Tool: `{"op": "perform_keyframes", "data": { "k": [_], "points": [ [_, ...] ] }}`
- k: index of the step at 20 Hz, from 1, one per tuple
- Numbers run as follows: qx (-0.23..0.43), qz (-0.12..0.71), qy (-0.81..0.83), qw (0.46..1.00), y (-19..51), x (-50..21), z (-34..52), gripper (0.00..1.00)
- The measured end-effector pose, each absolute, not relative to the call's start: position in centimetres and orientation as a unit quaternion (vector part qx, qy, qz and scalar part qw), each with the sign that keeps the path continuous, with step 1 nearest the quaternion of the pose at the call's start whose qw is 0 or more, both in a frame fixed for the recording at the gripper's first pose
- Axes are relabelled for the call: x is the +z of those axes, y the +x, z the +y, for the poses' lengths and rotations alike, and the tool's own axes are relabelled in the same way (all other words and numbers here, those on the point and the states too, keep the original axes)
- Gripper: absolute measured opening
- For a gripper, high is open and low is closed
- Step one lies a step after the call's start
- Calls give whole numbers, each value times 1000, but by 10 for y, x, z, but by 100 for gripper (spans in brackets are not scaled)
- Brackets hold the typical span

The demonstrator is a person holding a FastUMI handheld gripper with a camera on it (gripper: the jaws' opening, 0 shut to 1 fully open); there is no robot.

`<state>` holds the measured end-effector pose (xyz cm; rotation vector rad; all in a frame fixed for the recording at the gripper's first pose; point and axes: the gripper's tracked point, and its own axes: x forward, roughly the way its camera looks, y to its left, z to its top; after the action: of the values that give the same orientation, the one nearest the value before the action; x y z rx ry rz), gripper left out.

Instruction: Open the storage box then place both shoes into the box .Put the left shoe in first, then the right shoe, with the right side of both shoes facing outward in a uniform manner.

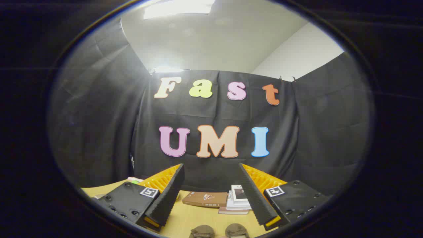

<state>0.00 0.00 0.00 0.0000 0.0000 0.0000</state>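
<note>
My gripper (pixel 211 167) is held up high and level, looking at the booth's back wall, and it is open, with a wide gap and nothing between the fingers. Below it lies a light wooden table (pixel 195 219). Two olive-brown shoes show as rounded tops close under the gripper, side by side: one (pixel 202 231) on the left and one (pixel 237 230) on the right. Most of each shoe is hidden, so I cannot tell which is the left shoe or which way they face.
A brown book (pixel 205 199) lies flat on the table beyond the shoes. To its right sits a small stack of white books (pixel 238 200). A small pale green and white object (pixel 135 180) lies at the table's far left. Black cloth walls close the booth.
</note>
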Motion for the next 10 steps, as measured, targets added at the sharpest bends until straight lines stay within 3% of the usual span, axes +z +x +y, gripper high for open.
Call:
{"op": "perform_keyframes", "data": {
  "k": [10],
  "points": [
    [8,13,0,1000,17,-14,0,100]
  ]
}}
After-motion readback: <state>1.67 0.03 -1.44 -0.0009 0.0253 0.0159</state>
